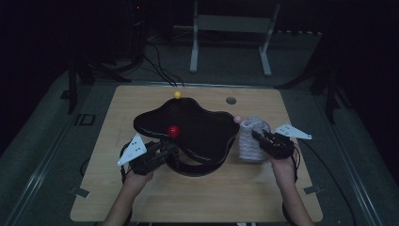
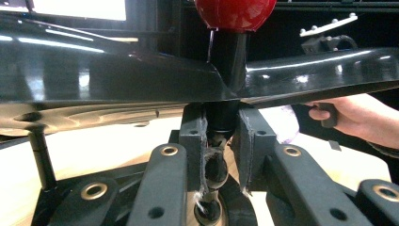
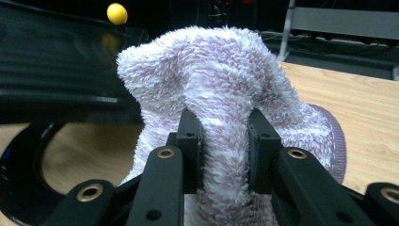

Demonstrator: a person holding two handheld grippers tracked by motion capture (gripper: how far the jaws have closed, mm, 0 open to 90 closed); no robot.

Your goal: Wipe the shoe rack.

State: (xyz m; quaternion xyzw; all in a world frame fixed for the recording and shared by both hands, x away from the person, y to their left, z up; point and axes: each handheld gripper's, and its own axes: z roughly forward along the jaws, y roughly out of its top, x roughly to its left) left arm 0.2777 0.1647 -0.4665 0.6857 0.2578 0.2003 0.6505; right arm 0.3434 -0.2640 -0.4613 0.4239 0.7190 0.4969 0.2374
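Left gripper (image 2: 221, 141) clamped on black stand post (image 2: 221, 120) under red ball (image 2: 235, 12); right gripper (image 3: 225, 141) pinching fuzzy lilac sock (image 3: 221, 75)

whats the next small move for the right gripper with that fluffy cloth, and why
Probably carry the lilac cloth left onto the glossy black tray. The right gripper already pinches a fold of it, the left gripper clamps the red-knobbed post as if steadying the stand, and the cloth sits just beside the tray's edge.

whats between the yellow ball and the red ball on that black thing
The black tray's bare glossy top surface, nothing else. The high view shows it running from the yellow ball at its far edge to the red ball.
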